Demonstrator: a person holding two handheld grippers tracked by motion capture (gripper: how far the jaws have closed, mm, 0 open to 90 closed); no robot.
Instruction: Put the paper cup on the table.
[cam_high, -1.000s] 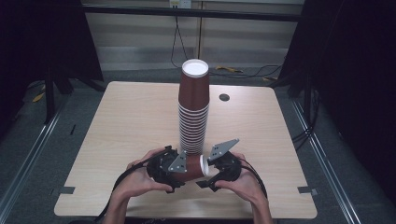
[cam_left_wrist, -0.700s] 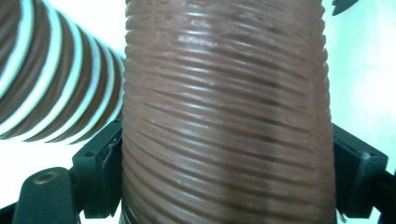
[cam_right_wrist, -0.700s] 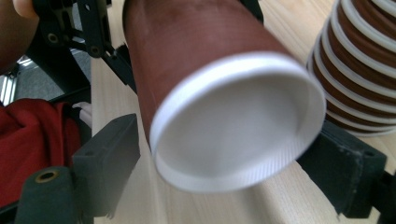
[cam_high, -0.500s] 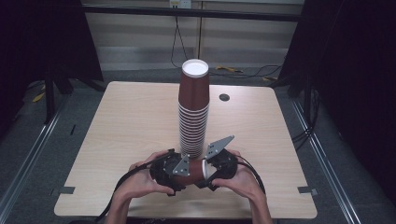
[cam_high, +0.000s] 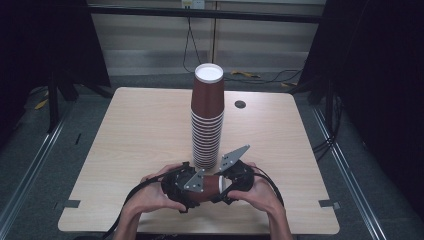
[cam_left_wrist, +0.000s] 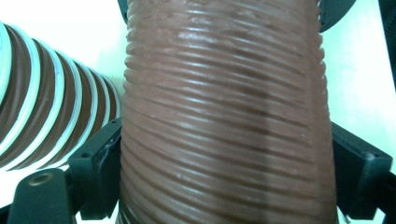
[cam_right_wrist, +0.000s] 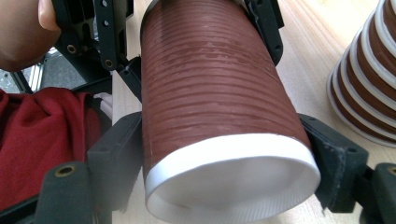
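A brown ribbed paper cup (cam_high: 211, 186) lies on its side in the air near the table's front edge, held between both grippers. My left gripper (cam_high: 192, 189) is shut on its base end, and the cup (cam_left_wrist: 224, 116) sits between the black jaws there. My right gripper (cam_high: 226, 184) is shut on the rim end, where the cup (cam_right_wrist: 210, 102) shows its white rim and open mouth. A tall stack of upside-down brown cups (cam_high: 206, 120) stands just behind the grippers, seen as the stack (cam_left_wrist: 42, 107) at the left and the stack (cam_right_wrist: 369, 84) at the right.
The wooden table (cam_high: 140, 130) has a small dark round hole (cam_high: 240, 104) at the back right of the stack. A red sleeve (cam_right_wrist: 42, 140) lies close below the held cup. Dark frames and cables stand beyond the table's far edge.
Both hands have drifted slightly toward the near edge with the cup still held between the grippers. The stack has not moved.
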